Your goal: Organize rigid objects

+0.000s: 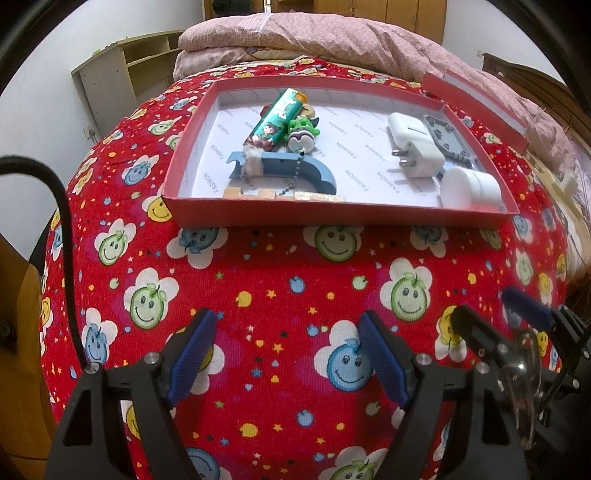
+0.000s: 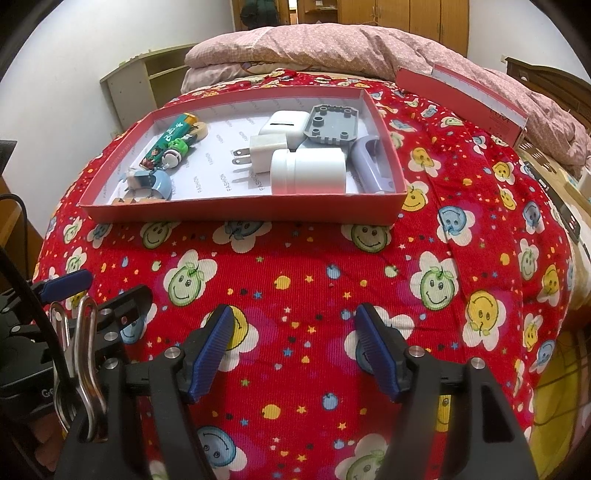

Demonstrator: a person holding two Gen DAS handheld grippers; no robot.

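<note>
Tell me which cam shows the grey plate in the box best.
Right wrist. There the grey plate shows nearly its whole top, studs and holes clear, at the far right corner of the red box. In the left wrist view the plate sits at the edge, foreshortened and partly hidden behind the white charger.

Red bedspread (image 1: 295, 280) w/ smiley flowers covers bed. Pink quilt (image 2: 332, 48) bunched at far end. Empty beige shelf unit (image 1: 122, 74) by white wall, left. Wood wardrobe (image 2: 406, 14) behind.

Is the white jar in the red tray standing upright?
No, the white jar lies on its side in the red tray, beside the white plug adapter.
</note>
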